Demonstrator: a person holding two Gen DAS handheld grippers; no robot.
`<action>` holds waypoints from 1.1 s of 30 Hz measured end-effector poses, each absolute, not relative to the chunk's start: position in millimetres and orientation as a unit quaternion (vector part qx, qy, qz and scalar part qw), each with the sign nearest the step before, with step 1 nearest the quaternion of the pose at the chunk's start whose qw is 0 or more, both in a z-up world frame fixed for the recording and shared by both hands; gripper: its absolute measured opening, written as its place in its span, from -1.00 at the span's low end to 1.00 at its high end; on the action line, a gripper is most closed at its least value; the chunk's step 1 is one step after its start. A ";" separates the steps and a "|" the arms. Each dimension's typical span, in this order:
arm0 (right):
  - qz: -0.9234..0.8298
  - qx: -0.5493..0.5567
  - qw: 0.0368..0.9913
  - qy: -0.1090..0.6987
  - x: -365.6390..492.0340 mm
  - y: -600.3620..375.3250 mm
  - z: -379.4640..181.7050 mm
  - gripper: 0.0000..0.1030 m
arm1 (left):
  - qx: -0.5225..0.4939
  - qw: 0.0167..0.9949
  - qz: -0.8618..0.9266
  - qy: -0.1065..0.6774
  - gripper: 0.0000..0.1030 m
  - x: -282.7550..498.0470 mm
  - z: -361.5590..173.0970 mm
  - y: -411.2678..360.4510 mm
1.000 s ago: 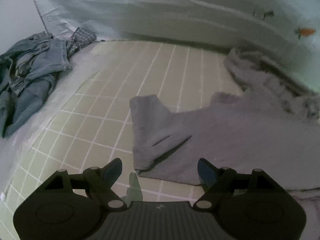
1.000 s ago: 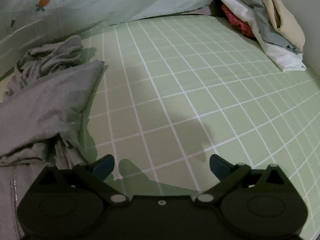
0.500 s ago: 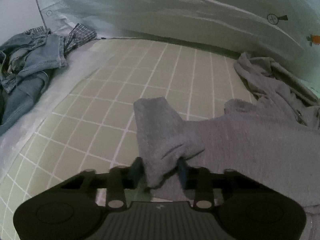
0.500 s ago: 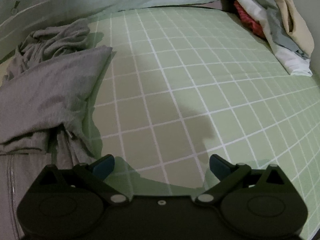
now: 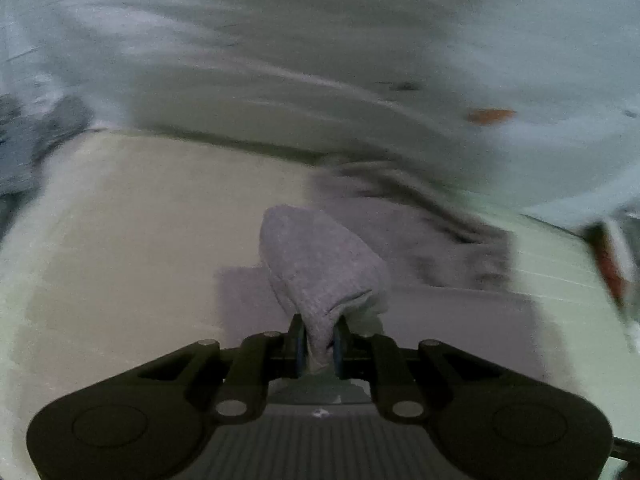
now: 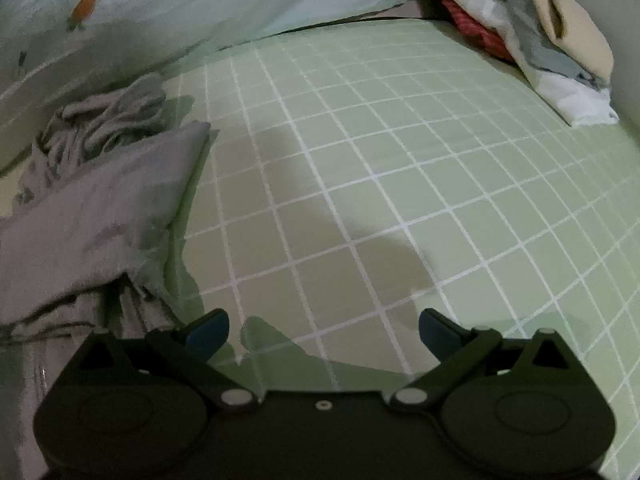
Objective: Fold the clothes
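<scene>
A grey fleecy garment [image 5: 316, 256] lies on the green checked sheet [image 6: 360, 160]. My left gripper [image 5: 318, 340] has a bunched fold of it between its blue pads. The jaws are still closing and press on the cloth, and the fold stands lifted off the sheet. This view is blurred by motion. In the right wrist view the same grey garment [image 6: 100, 208] lies crumpled at the left. My right gripper [image 6: 323, 330] hangs open over bare sheet just right of it, with nothing between its fingers.
A pale blanket with a carrot print [image 6: 160, 0] is heaped along the far side. A stack of folded clothes [image 6: 540, 40] sits at the far right corner. A blurred denim pile [image 5: 24, 148] lies at the far left.
The left gripper went from open in front of the garment's edge to shut on a fold, then rose with it, and its view swung right. The right gripper stayed almost still.
</scene>
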State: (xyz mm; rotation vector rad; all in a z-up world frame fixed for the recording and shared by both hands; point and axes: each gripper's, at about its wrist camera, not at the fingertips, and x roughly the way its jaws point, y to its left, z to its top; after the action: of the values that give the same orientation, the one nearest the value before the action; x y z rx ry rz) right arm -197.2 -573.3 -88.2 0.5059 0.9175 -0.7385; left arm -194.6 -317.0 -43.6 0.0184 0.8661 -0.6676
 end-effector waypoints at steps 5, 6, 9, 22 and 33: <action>-0.358 0.263 0.801 0.401 -211.2 -580.6 -86.5 0.99 | 0.063 0.833 -0.356 0.418 -0.28 -232.4 -49.8 -371.8; -0.360 0.266 0.802 0.396 -213.5 -581.8 -85.8 0.99 | 0.084 0.836 -0.345 0.419 0.08 -238.3 -53.3 -379.1; -0.364 0.254 0.808 0.386 -216.2 -582.2 -81.6 0.99 | 0.130 0.852 -0.298 0.410 0.73 -243.6 -58.7 -382.3; -0.252 0.239 0.857 0.382 -128.2 -543.6 -63.8 0.96 | 0.109 0.855 -0.132 0.490 0.88 -190.4 -95.9 -324.2; -0.144 0.187 0.886 0.398 -62.4 -477.7 -68.0 0.41 | 0.106 0.834 -0.123 0.527 1.00 -196.1 -124.0 -312.1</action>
State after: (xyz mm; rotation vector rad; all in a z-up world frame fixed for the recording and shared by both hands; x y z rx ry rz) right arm -62.4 -477.7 -68.0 0.3896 0.8285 -0.3004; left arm -196.1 -312.1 -124.0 0.2256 1.1172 -0.2596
